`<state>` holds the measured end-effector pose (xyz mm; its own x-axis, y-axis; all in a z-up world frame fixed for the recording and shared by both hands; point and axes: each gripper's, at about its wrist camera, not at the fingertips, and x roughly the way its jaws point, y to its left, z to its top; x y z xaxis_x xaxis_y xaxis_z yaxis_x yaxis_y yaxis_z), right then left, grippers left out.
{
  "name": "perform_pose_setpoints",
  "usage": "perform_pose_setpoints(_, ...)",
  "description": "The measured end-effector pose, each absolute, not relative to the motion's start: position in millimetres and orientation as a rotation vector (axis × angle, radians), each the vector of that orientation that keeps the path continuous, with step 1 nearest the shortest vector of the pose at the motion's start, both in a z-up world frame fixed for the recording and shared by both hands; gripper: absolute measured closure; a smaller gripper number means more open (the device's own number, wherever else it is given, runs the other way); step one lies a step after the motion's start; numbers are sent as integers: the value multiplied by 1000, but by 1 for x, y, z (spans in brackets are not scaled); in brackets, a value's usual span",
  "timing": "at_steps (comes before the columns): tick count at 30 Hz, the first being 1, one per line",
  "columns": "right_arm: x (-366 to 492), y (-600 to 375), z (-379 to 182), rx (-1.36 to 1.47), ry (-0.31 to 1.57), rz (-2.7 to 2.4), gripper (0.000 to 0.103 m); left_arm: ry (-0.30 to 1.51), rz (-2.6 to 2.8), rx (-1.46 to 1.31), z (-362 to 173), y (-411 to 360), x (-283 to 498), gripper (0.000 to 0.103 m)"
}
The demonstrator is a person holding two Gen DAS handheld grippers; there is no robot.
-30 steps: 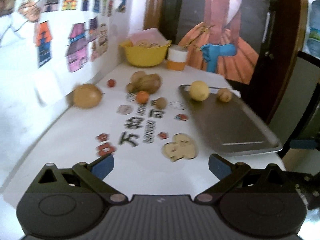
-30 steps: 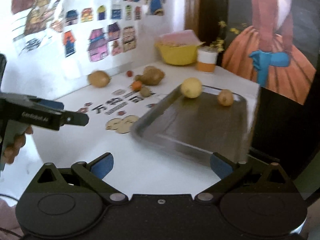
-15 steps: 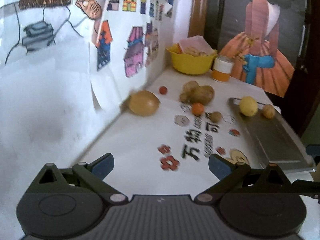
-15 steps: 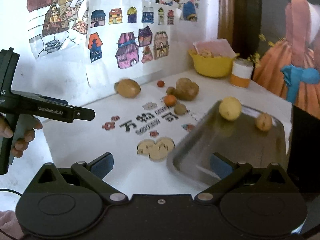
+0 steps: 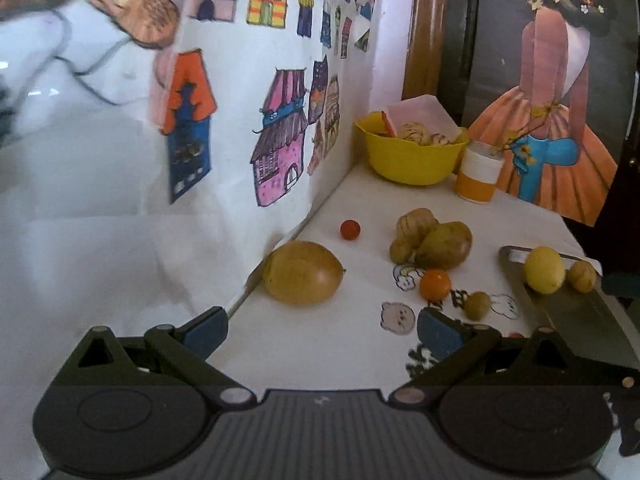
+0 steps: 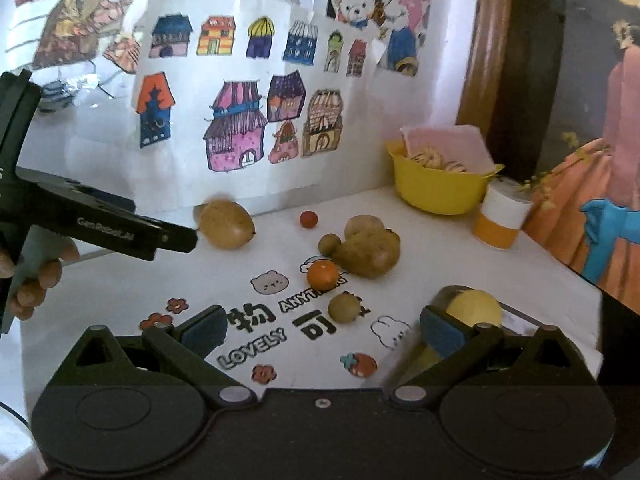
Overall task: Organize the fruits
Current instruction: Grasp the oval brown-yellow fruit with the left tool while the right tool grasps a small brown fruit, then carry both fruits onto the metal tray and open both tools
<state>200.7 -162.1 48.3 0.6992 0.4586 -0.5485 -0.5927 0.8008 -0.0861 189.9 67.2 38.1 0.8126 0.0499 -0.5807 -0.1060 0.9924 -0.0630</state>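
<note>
near the wall, left claw (image 5: 322,330) gapes before yellow-brown fruit (image 5: 303,272).

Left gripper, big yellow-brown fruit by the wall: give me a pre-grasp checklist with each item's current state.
1. Left gripper open and holding nothing: ok.
2. Big yellow-brown fruit ahead, between the finger lines: ok.
3. Fruit free of neighbours: ok; the small red fruit and the orange fruit lie apart from it.
4. Room on the wall side: cannot tell; the fruit lies close to the paper on the wall.
5. Drop spot on the metal tray: ok; the yellow fruit and a small brown fruit sit at its far end, the near part is bare.
6. Right gripper out of the path: ok; open, aimed at the table centre.
</note>
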Motion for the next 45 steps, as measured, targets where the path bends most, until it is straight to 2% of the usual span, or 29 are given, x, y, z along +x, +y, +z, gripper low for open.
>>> perform_pose_setpoints(7, 242, -154, 28, -211, 598, 631, 4, 607, 132, -62, 22, 64, 227, 0)
perform_pose_setpoints(15, 277, -140, 5, -189, 682, 637, 16, 636, 171, 31, 6, 53, 261, 1)
perform_pose_setpoints(18, 290, -137, -2, -164, 724, 633, 25, 646, 185, 52, 2, 49, 272, 1)
perform_pose_setpoints(22, 301, -136, -8, -139, 763, 631, 43, 640, 185, 52, 0, 48, 281, 1)
perform_pose_setpoints(23, 302, -135, -9, -135, 770, 633, 47, 638, 184, 48, 0, 48, 282, 4)
perform_pose_setpoints(30, 300, -134, -12, -117, 756, 665, 51, 642, 222, 45, -4, 50, 286, 17)
perform_pose_setpoints(32, 298, -131, -12, -132, 745, 669, 54, 634, 229, 49, -4, 49, 286, 19)
perform_pose_setpoints(35, 295, -128, -12, -149, 733, 666, 59, 635, 241, 69, -5, 49, 287, 27)
perform_pose_setpoints(41, 292, -127, -12, -169, 725, 652, 71, 632, 225, 79, -3, 49, 279, 29)
perform_pose_setpoints(45, 286, -128, -10, -163, 739, 662, 71, 634, 194, 70, 0, 45, 267, 29)
